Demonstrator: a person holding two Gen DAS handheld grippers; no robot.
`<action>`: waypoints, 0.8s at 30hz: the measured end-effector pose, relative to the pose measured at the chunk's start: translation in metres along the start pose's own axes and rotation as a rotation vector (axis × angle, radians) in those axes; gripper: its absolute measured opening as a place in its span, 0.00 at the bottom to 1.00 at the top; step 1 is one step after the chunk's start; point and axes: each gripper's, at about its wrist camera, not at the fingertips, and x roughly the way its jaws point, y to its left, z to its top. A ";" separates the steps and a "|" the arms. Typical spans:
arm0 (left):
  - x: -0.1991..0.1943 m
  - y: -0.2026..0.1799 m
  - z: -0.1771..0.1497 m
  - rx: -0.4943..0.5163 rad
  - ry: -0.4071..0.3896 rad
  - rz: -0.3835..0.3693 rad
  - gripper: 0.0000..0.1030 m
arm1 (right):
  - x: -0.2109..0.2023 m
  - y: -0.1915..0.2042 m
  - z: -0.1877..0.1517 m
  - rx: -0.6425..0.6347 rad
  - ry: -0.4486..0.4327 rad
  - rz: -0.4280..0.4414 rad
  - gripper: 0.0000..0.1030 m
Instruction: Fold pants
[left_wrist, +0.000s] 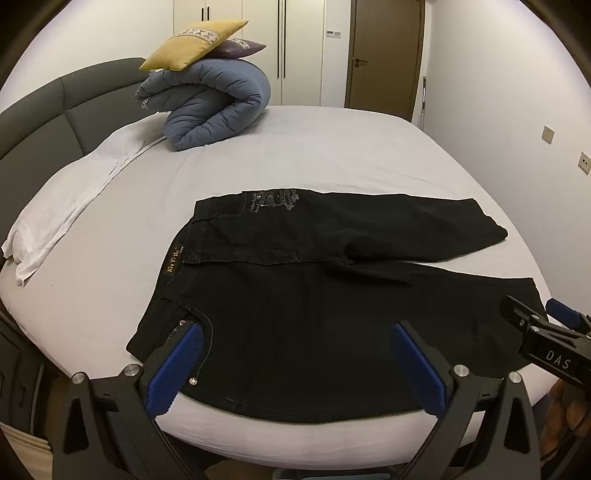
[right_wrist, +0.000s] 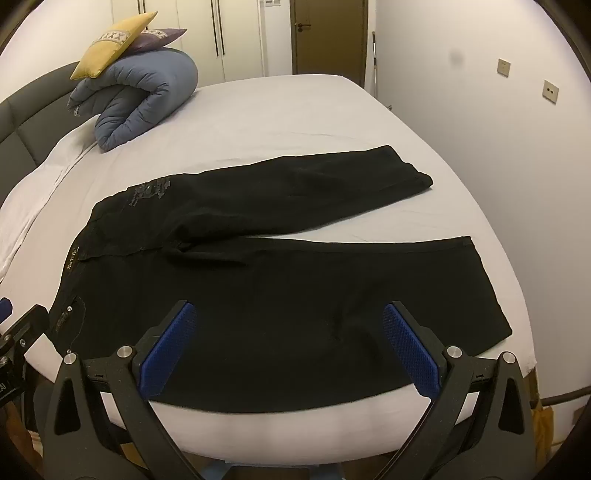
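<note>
black pants spread flat on the bed, waistband toward the left of both views, the two legs running out to the right, so the long axis lies crosswise to both grippers. the legs are splayed: the far leg angles away toward the far right corner, the near leg lies along the bed's near edge, with a wedge of sheet showing between them. no fold is made yet.

left gripper hovers over the waist end, near the front pocket, jaws spread fully wide with nothing between them; its pads do not seem to press the cloth. right gripper hovers over the middle of the near leg, likewise wide open and empty; its body also shows at the right edge of the left wrist view. both point down and forward across the garment.

judgement: the left gripper is nearer the waistband, the right nearer the near leg's cuff, though the cuff lies well to its right. a lengthwise fold would likely carry the near side over onto the far leg.

a rolled blue duvet with cushions sits well apart at the head of the bed.
</note>
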 end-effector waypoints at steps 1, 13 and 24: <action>0.000 0.000 0.000 0.000 0.000 -0.002 1.00 | 0.000 0.000 0.000 -0.001 0.003 -0.001 1.00; 0.000 -0.001 0.000 0.005 0.001 0.005 1.00 | -0.006 0.003 -0.006 -0.001 0.002 0.004 1.00; 0.001 0.005 -0.003 0.002 0.001 0.004 1.00 | 0.002 0.023 -0.016 -0.001 0.008 0.016 1.00</action>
